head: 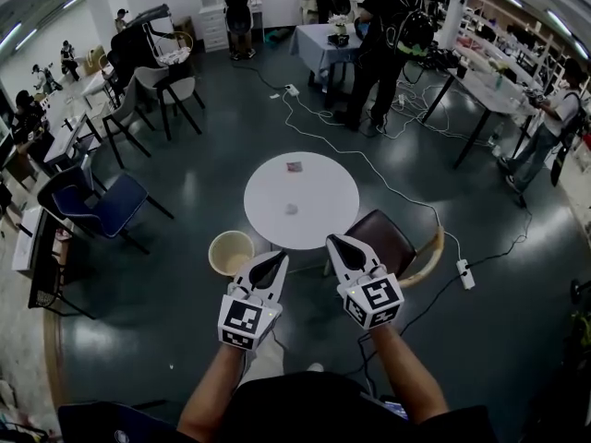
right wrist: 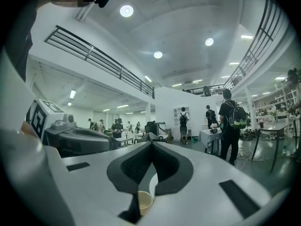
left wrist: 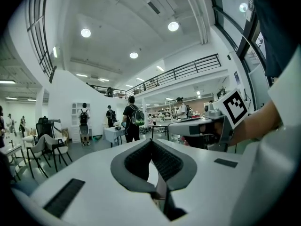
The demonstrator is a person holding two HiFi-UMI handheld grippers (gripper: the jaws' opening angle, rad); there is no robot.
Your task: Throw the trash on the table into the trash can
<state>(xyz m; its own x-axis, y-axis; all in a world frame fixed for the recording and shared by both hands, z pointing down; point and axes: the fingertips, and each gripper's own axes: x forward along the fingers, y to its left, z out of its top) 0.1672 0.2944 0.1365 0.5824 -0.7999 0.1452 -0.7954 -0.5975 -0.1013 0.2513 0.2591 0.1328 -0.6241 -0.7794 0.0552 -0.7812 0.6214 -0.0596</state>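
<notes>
Your left hand-held gripper (head: pixel 278 259) is closed tip to tip with nothing between its jaws. It is held out level, short of the round tabletop (head: pixel 323 201). Just to its left in the head view stands the trash can (head: pixel 212 247), a pale, open-topped round bin on the floor beside the tabletop's near left edge.

That white tabletop carries two bits of trash, both well apart from your grippers. Toward the far side lies a small reddish wrapper (head: pixel 295 166), flat and roughly square. Nearer the middle sits a smaller white scrap (head: pixel 292 209), which looks crumpled, though it is too small to say what it is.

Expect both to be very light and soft, with no stiffness to push against. The wrapper is likely thin and slick, so it may slide on the smooth top rather than rise into the jaws. Come down on an edge or a raised corner and pinch there. Take the white scrap across its bulk, where the crumpling gives the pads something to bite. Neither looks fragile, so a firm close should do no harm.

Your right hand-held gripper (head: pixel 333 240) is likewise closed and empty, held level with its tips close to the tabletop's near edge. A brown chair (head: pixel 392 238) is tucked in just to its right. You will have to open a gripper before either piece can be taken.
</notes>
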